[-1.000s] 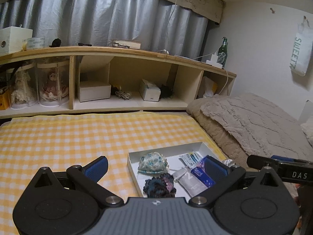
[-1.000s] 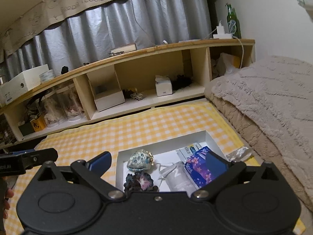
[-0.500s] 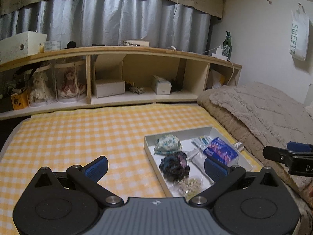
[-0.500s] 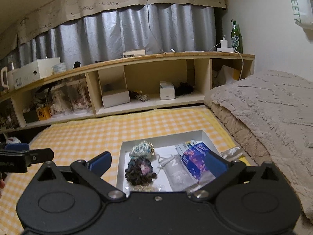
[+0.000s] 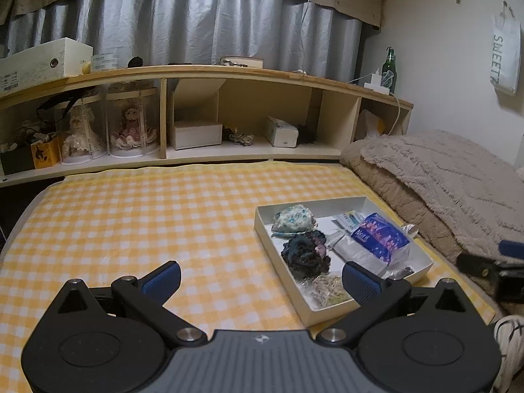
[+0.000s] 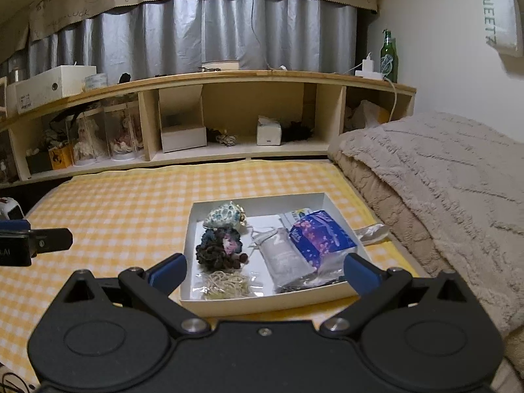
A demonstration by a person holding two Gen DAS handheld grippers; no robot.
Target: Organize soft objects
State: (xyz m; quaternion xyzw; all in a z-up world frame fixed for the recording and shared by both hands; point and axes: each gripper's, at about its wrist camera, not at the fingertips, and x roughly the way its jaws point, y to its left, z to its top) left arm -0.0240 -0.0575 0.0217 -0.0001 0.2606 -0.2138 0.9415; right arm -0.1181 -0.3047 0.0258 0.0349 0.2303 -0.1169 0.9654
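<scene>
left gripper (image 5: 260,278): spread wide, empty, above yellow checked sheet (image 5: 147,222)
right gripper (image 6: 263,271): spread wide, empty, over near edge of white tray (image 6: 262,301)
tray: dark scrunchie (image 6: 219,250), purple pack (image 6: 319,237)

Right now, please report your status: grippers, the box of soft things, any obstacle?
Left gripper open, empty. Right gripper open, empty. White box on checked sheet, dark scrunchie inside, untouched. Nothing in the way.

Your white tray (image 6: 262,298) sits on yellow check cover. Inside: pale floral scrunchie (image 6: 226,216) at far left, dark scrunchie (image 6: 217,250) touching it, grey pouch (image 6: 283,258) centre, purple tissue pack (image 6: 319,237) right.
</scene>
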